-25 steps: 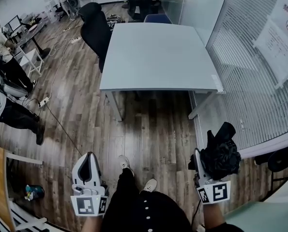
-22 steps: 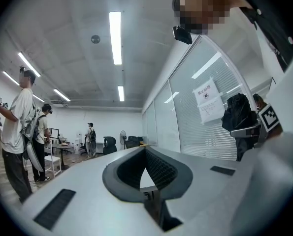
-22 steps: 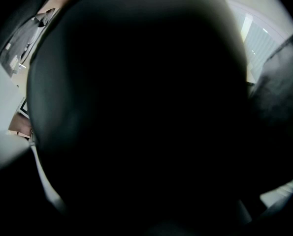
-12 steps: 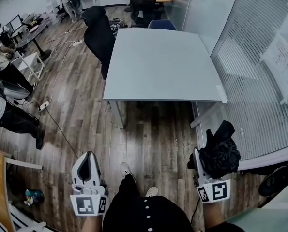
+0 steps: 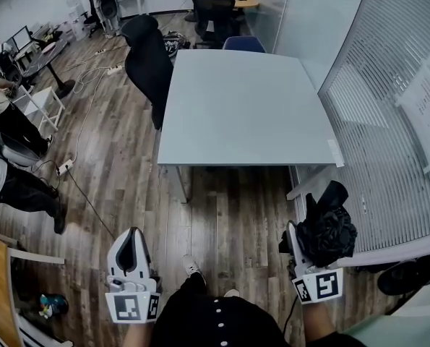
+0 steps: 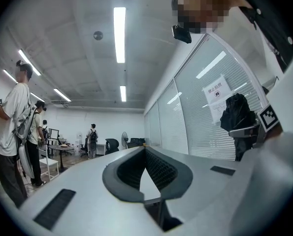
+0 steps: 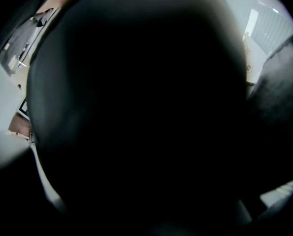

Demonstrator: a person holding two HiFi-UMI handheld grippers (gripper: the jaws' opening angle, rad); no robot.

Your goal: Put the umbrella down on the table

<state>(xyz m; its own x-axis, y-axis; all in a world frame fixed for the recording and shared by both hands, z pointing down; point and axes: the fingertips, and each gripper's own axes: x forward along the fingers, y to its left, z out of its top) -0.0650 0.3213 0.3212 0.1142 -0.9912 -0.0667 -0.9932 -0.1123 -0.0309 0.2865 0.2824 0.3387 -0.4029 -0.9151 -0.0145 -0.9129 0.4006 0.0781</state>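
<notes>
A folded black umbrella (image 5: pixel 334 230) bulges out of my right gripper (image 5: pixel 317 224), which is shut on it at the lower right of the head view. Its dark fabric (image 7: pixel 136 112) fills almost the whole right gripper view and hides the jaws. The pale grey table (image 5: pixel 243 107) stands ahead of both grippers, bare on top, its front edge still some way off. My left gripper (image 5: pixel 134 234) is at the lower left, shut with its tips meeting and nothing between them (image 6: pixel 145 149). The left gripper view also catches the umbrella (image 6: pixel 237 114) off to the right.
A black office chair (image 5: pixel 146 56) stands at the table's left side and a blue one (image 5: pixel 243 43) at its far end. A glass wall with blinds (image 5: pixel 388 121) runs along the right. People (image 5: pixel 5 172) stand at the left, near a floor cable with a power strip (image 5: pixel 63 166).
Both grippers have advanced towards the table, which now sits lower and nearer in the head view. The right gripper's hold on the umbrella is the same, and the left stays shut.
</notes>
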